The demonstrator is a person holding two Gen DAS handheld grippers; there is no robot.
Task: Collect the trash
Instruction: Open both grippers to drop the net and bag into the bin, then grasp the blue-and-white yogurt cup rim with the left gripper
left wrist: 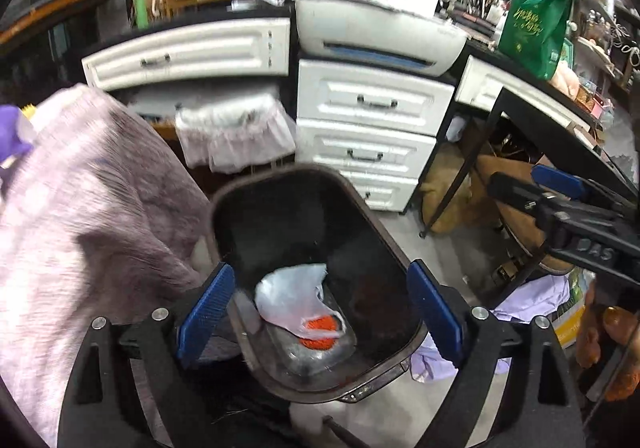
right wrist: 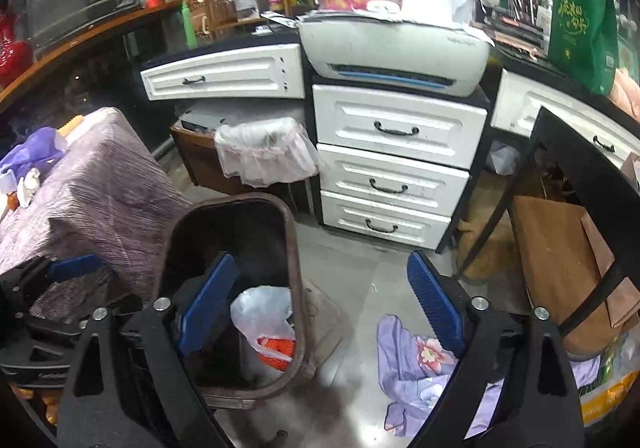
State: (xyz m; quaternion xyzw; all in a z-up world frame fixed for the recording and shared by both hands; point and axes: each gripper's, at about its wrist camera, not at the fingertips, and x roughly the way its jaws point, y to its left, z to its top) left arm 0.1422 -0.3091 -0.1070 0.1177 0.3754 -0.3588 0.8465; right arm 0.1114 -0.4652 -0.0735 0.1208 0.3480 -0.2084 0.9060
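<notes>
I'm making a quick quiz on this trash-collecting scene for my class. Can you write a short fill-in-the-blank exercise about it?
1. The white plastic bag lies inside the dark ____.
2. The jaws of the left gripper stand ____, with nothing between the pads.
3. The white drawers below the printer have ____ handles.
4. The tote bag on the desk is ____.

Missing words: bin; open; black; green
</notes>
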